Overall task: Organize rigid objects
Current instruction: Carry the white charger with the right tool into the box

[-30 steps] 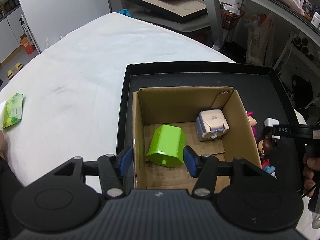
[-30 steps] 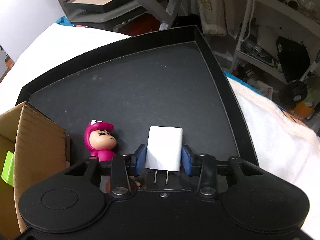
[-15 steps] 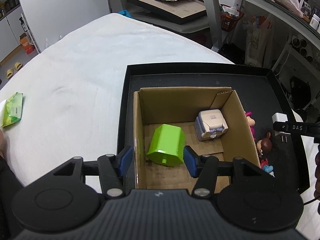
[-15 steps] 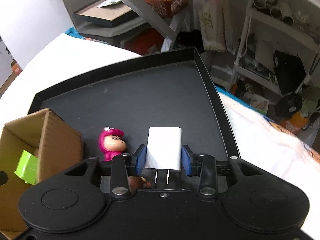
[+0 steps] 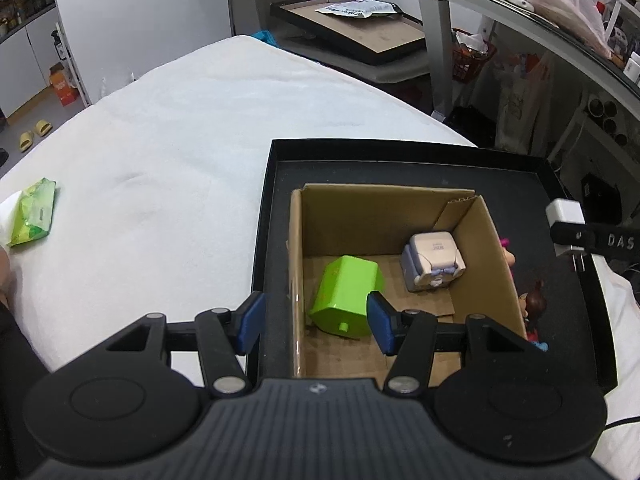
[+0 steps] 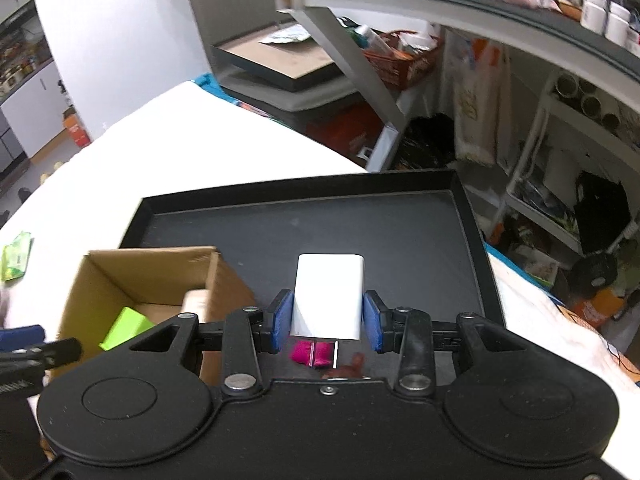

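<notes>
Right gripper (image 6: 327, 322): blue pads clamped on both sides of the white charger (image 6: 329, 296) — lifted above the black tray (image 6: 476, 236), prongs pointing back.
Left gripper (image 5: 314, 322): spread wide, holding nothing — poised over the cardboard box (image 5: 384, 216).
Box contents: green block (image 5: 346, 300), pale cube toy (image 5: 434, 266).
Beside box: pink figurine (image 6: 310, 354).

Setting: lived-in home room doubling as storage. Evidence: bed (image 5: 168, 152) with white cover as working surface; yellow slippers (image 5: 34, 134) on floor; cluttered metal shelving (image 6: 568, 128) with jars and bags; white cabinets (image 5: 24, 60) along wall; orange basket (image 5: 472, 60) of odds under a desk.
</notes>
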{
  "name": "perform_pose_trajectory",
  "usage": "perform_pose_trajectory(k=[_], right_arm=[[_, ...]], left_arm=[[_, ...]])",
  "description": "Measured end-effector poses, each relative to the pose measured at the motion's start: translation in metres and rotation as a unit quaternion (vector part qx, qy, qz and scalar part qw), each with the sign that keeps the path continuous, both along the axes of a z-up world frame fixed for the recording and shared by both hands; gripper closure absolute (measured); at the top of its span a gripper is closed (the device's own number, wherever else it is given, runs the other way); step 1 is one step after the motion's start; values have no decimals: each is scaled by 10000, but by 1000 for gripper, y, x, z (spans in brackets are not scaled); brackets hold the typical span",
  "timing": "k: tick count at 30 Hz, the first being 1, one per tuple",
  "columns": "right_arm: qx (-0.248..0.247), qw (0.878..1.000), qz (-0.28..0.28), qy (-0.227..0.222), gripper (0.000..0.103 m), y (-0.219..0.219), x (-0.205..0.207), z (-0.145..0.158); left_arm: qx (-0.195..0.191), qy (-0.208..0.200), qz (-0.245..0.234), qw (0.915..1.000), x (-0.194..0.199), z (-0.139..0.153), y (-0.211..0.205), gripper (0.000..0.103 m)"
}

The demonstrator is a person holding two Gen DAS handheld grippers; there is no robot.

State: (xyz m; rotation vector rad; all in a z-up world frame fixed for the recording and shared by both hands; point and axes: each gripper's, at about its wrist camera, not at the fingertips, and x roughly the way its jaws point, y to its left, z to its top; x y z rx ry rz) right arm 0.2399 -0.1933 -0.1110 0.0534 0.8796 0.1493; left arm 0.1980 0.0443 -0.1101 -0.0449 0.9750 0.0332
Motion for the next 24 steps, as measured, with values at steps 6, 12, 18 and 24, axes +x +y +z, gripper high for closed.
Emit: perform_pose_trajectory(k=[6,12,18,24], right_arm=[[129,9997,194,-57,66,20,-3,11],[47,9988,443,-223,66,47,-9,24],[5,9972,715,-214,65,72,-12,25],[-21,9950,994,-91,65,98,-14,18]], left_arm=[[-130,-57,33,9999,-6,-3,5,50],[-291,-47,133,9995,-13,-8,12,56],[-392,-56,150,9991,-14,-8,16,70],[-473,-44,331,9983,-16,-10,24,91]])
